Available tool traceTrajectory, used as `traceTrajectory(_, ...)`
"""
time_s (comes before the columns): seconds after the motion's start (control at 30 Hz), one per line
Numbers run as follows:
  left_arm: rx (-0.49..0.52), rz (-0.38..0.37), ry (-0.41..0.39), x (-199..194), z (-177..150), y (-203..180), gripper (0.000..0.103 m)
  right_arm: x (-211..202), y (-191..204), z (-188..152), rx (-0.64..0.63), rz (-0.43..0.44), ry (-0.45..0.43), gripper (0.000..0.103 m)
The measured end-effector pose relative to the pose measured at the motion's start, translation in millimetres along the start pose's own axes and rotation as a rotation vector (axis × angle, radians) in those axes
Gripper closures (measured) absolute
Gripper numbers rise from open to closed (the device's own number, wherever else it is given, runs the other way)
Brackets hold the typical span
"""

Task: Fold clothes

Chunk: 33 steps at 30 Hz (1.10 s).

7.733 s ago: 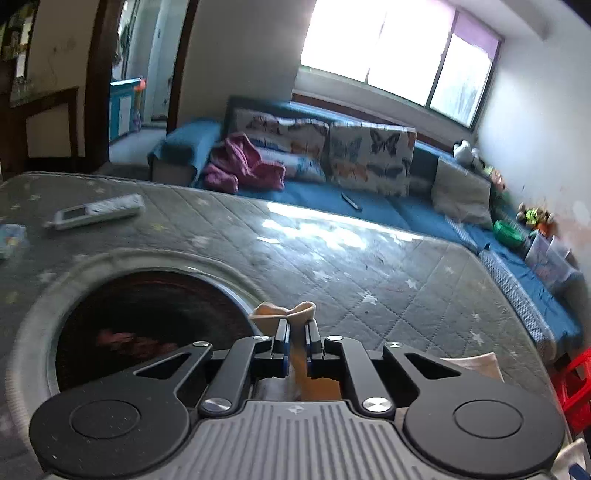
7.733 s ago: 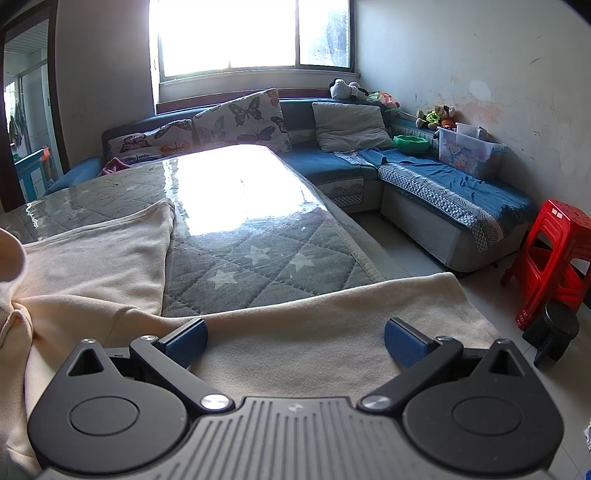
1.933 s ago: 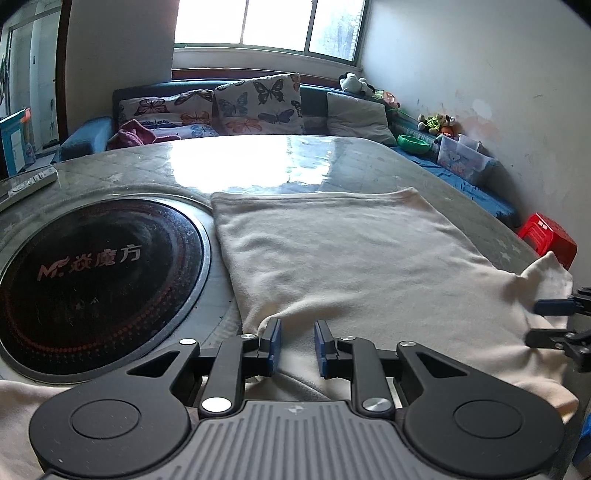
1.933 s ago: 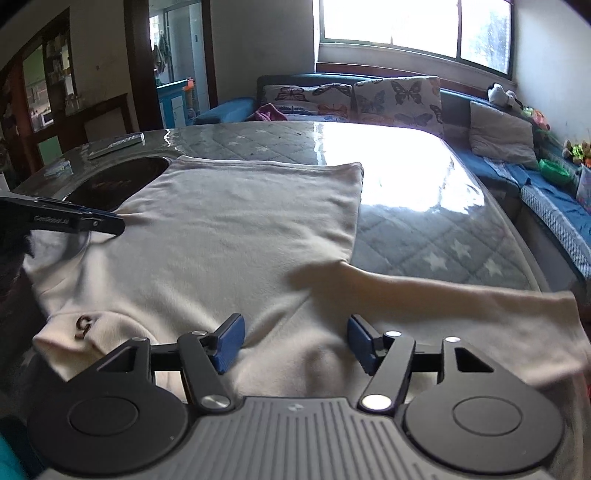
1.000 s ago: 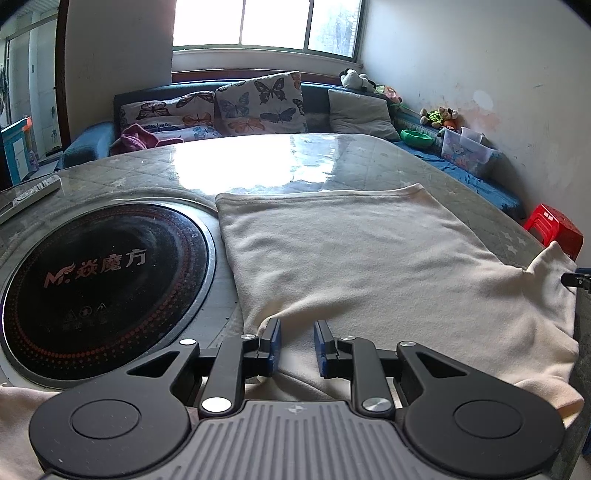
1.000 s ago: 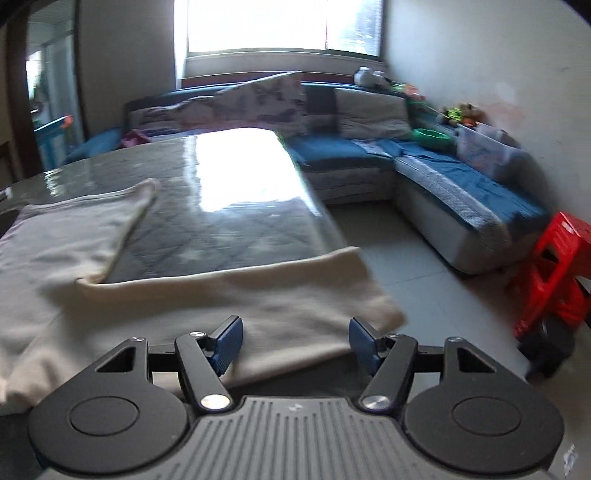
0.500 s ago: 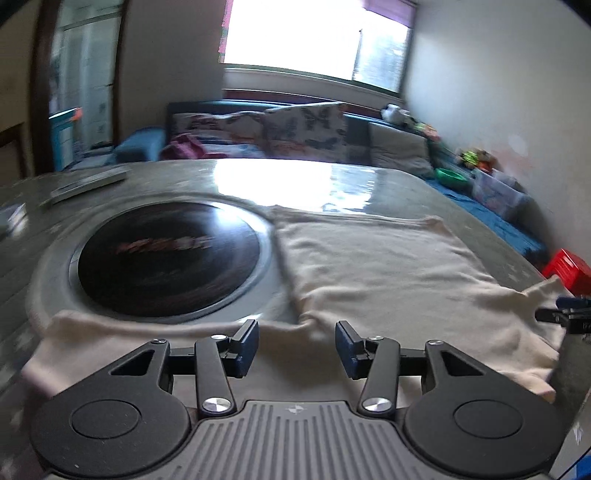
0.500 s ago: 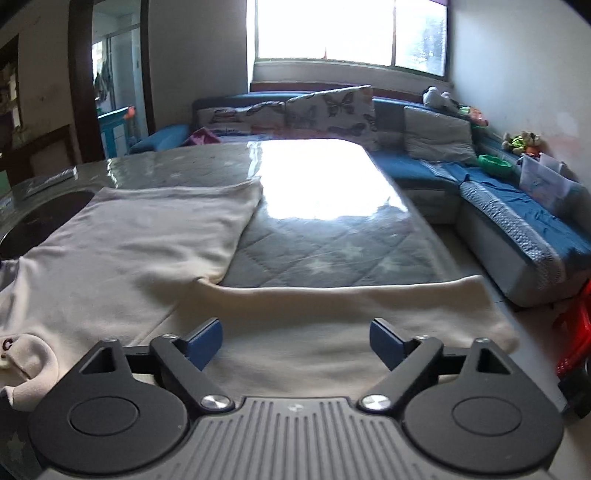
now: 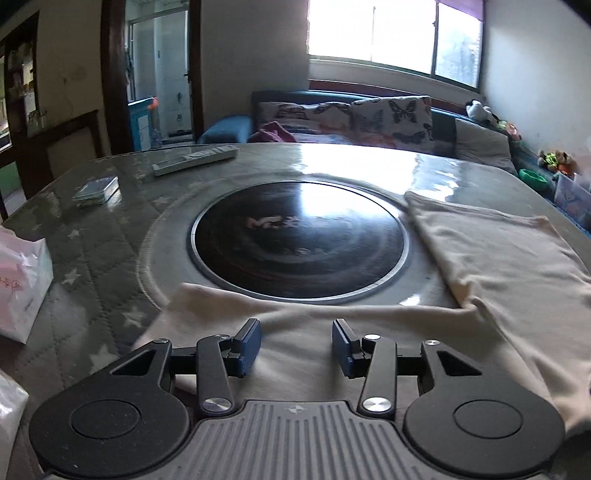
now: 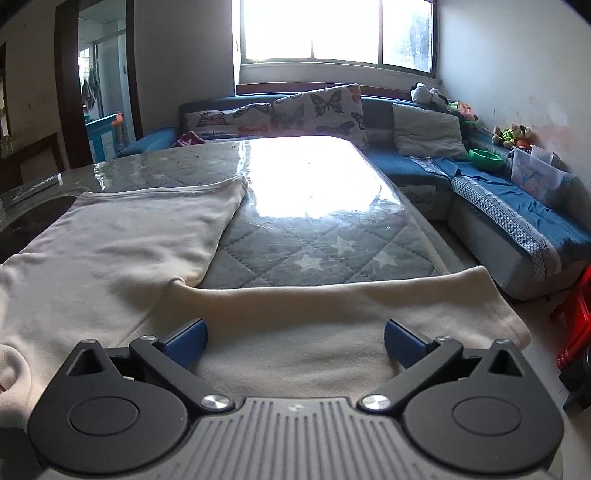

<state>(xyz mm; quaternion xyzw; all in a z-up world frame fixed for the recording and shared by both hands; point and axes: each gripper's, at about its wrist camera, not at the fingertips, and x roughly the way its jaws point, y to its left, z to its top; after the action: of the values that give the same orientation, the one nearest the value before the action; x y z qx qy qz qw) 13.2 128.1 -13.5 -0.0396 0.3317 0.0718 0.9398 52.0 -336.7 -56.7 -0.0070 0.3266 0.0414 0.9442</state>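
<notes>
Both grippers, left [image 9: 296, 344] and right [image 10: 294, 344], hover spread over cream sweater [image 10: 122, 236] sleeves, seemingly not touching.

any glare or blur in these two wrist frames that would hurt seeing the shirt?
Left wrist: window blown out, glare streak across the round cooktop blurs its logo; shirt readable. Right wrist: strong window reflection whites out the far tabletop; shirt evenly lit, sharp. Fisheye bends both views' edges.
</notes>
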Motion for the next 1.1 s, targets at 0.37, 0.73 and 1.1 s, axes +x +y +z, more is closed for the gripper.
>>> traceTrajectory(0.37,-0.072,0.045,-0.006,1.0,4.2,19.2,0.056,1.4,-0.5,-1.1,-0.007,0.004,-0.004,0.000)
traceTrajectory(0.73,-0.075,0.069,-0.012,-2.8,8.5,23.3,0.056,1.3,-0.6,-1.3,-0.009,0.005,-0.004,0.000)
traceTrajectory(1.1,0.092,-0.236,0.010,-49.0,-13.7,-60.7,0.054,1.2,0.0,-1.8,-0.012,0.002,-0.004,0.000)
